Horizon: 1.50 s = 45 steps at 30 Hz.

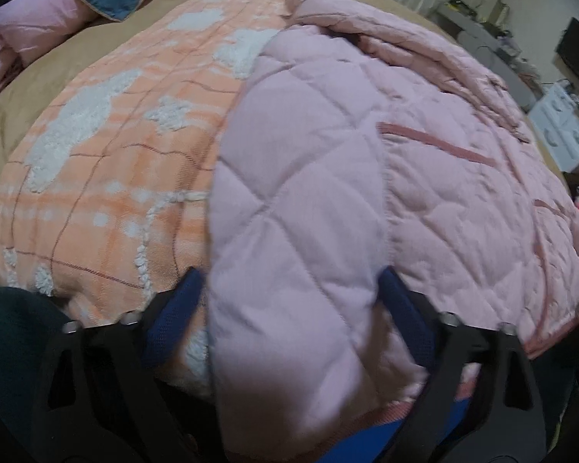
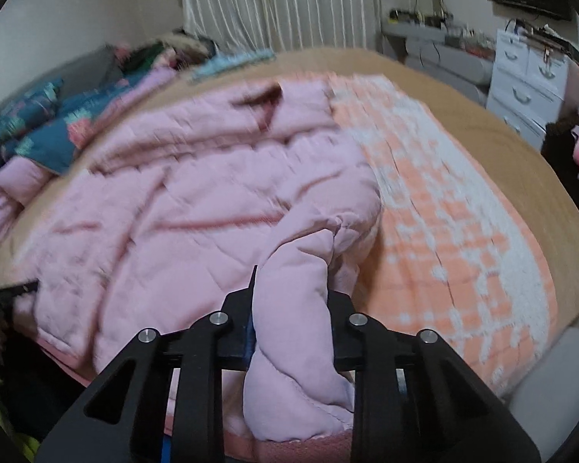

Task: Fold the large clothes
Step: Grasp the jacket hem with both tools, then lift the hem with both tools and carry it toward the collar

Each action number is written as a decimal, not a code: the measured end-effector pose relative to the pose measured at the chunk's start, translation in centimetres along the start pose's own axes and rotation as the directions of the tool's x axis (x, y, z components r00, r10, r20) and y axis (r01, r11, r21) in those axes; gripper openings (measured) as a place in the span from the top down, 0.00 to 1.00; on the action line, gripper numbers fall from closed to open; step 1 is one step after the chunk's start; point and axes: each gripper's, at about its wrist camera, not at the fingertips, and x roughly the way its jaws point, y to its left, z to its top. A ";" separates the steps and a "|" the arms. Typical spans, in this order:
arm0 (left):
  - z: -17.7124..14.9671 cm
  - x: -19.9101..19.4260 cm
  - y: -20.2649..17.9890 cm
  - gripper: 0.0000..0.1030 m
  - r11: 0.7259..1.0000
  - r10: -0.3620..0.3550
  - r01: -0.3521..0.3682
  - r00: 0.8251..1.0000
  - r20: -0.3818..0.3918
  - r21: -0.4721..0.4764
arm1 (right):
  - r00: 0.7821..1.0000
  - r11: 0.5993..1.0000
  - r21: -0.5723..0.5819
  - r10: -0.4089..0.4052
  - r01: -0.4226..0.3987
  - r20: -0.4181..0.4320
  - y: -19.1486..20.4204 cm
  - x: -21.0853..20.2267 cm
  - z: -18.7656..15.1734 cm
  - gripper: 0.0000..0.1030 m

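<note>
A pink quilted jacket (image 1: 444,177) lies spread on an orange-and-white blanket (image 1: 108,177) on the bed. One padded sleeve (image 1: 289,200) runs toward the left wrist camera and fills the gap between the blue pads of my left gripper (image 1: 289,281), which touch it on both sides. In the right wrist view the jacket (image 2: 166,200) covers the left half of the blanket (image 2: 463,231). There my right gripper (image 2: 293,289) is shut on a bunched, twisted sleeve (image 2: 297,270) that rises between its black fingers.
The tan bed cover (image 1: 27,88) shows around the blanket. Dark blue floral bedding (image 2: 50,123) and a pink quilt (image 1: 31,23) are piled at the head of the bed. White drawers (image 2: 529,77), a cluttered grey desk (image 2: 436,42) and curtains (image 2: 281,4) stand beyond.
</note>
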 end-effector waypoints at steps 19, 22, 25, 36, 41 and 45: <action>4.0 -5.2 -2.1 0.93 0.984 -0.176 0.170 0.974 0.145 0.054 | 0.964 0.993 0.009 0.114 -0.120 0.238 0.9 -4.0 6.0 0.81; 5.7 -6.1 -2.4 0.93 0.982 -0.188 0.181 0.964 0.186 0.054 | 0.960 0.993 0.003 0.115 -0.120 0.256 1.2 -4.3 7.1 0.81; 7.3 -7.0 -2.9 0.93 0.980 -0.200 0.191 0.953 0.227 0.061 | 0.955 0.992 0.005 0.117 -0.123 0.274 1.3 -4.4 8.3 0.81; 13.3 -8.3 -4.5 0.93 0.970 -0.242 0.236 0.916 0.319 0.059 | 0.937 0.986 0.049 0.137 -0.161 0.322 0.1 -4.0 13.4 0.82; 15.9 -9.1 -4.8 0.93 0.966 -0.255 0.253 0.901 0.350 0.052 | 0.932 0.984 0.071 0.131 -0.164 0.337 -0.7 -3.6 15.6 0.82; 18.3 -9.9 -5.1 0.93 0.965 -0.257 0.259 0.889 0.378 0.047 | 0.930 0.984 0.073 0.127 -0.162 0.345 -0.9 -3.5 17.3 0.82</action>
